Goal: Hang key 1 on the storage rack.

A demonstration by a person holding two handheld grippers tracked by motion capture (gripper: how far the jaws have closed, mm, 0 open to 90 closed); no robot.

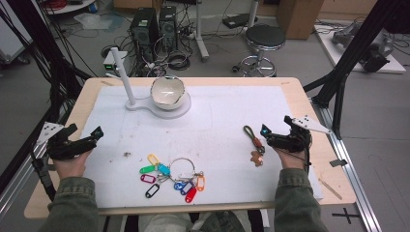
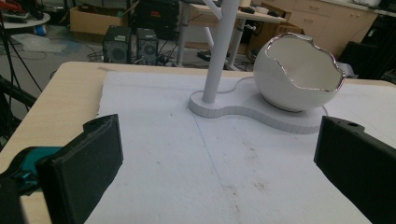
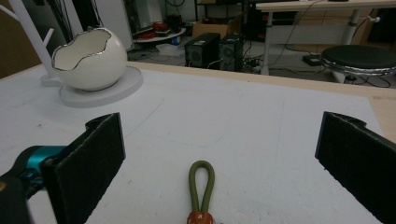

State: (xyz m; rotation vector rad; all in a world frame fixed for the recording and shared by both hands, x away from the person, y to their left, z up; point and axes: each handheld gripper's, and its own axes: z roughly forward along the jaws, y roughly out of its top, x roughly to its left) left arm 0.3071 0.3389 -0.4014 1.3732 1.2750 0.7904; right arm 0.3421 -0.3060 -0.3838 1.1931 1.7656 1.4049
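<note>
Olive cord keychain (image 3: 201, 186) on white mat (image 1: 217, 116), directly ahead of right gripper (image 1: 265, 130), long axis in line with its open, empty jaws. Left gripper (image 1: 98, 132) also wide, empty, far off.

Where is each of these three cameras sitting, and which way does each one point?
High view: above the person's side, looking forward and down on the table; forearms, left gripper, right gripper.
Left gripper view: rides the left gripper, faces the post and bowl; open jaws.
Right gripper view: rides the right gripper, faces the green loop; open jaws.
Shared: all three show the bowl.
</note>
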